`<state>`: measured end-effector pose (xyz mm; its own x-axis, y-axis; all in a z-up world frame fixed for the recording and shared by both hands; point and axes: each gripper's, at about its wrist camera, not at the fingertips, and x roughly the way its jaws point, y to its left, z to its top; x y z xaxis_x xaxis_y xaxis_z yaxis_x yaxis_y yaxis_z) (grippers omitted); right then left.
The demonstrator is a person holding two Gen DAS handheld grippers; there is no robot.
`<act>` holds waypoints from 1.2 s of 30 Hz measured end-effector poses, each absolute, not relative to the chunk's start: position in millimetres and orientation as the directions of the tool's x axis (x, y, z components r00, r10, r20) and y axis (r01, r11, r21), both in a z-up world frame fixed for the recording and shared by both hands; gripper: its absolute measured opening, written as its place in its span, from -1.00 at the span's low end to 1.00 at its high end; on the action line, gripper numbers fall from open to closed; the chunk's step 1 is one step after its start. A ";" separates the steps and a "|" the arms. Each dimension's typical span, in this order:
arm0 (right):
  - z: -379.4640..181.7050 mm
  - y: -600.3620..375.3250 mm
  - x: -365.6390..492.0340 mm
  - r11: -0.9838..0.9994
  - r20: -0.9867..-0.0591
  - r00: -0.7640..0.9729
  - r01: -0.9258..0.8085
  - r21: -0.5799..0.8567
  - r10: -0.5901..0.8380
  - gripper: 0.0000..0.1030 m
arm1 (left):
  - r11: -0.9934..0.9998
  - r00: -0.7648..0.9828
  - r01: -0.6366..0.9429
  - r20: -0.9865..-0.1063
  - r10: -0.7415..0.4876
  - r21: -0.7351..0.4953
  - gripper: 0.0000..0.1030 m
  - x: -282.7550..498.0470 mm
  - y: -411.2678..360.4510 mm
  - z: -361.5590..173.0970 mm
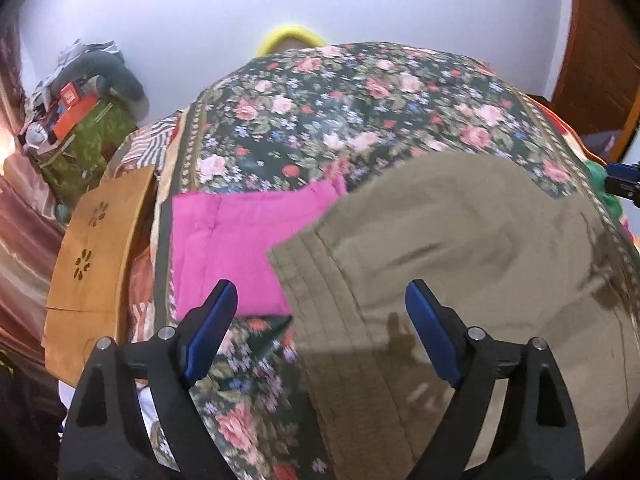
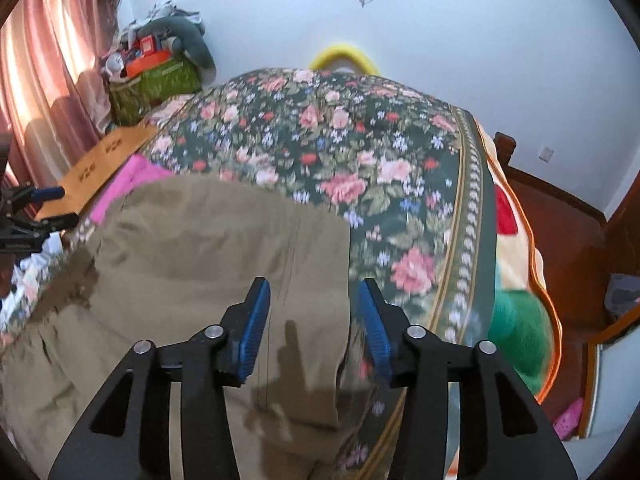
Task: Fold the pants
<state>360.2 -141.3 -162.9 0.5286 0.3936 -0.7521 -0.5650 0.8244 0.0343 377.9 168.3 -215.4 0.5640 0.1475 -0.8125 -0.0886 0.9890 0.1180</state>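
Olive-khaki pants (image 1: 460,264) lie folded on the floral bedspread (image 1: 340,112). In the left wrist view their stitched left edge runs between my fingers. My left gripper (image 1: 320,308) is open and empty, hovering over that edge. In the right wrist view the pants (image 2: 192,248) fill the lower left, with their right edge between my fingers. My right gripper (image 2: 314,304) is open and empty above that edge. The left gripper also shows at the left rim of the right wrist view (image 2: 36,212).
A folded pink garment (image 1: 240,240) lies left of the pants, partly under them. A wooden board (image 1: 96,260) sits at the bed's left edge. A green bag of clutter (image 2: 152,76) stands by the pink curtain (image 2: 40,80). Wooden floor (image 2: 560,220) lies right of the bed.
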 end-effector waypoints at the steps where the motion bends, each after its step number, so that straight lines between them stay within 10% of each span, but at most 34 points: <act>1: -163.6 -139.7 365.3 0.826 -0.752 0.529 -0.562 0.038 0.394 -0.15 | 0.987 0.562 -0.101 -0.812 0.158 0.121 0.68 383.4 172.4 -216.2; 25: -263.8 -79.1 499.0 0.850 -0.872 0.280 -0.468 0.241 0.401 -0.15 | 0.979 0.438 -0.188 -0.899 0.012 -0.078 0.64 449.7 227.9 -294.2; 29: -267.6 -82.6 498.6 0.858 -0.868 0.302 -0.458 0.230 0.394 -0.76 | 0.968 0.451 -0.182 -0.890 -0.073 -0.172 0.11 449.6 229.7 -295.1; 36: -258.2 -73.0 483.7 0.876 -0.846 0.416 -0.468 0.116 0.334 -0.79 | 0.983 0.477 -0.171 -0.878 0.019 -0.071 -0.67 444.5 201.3 -287.8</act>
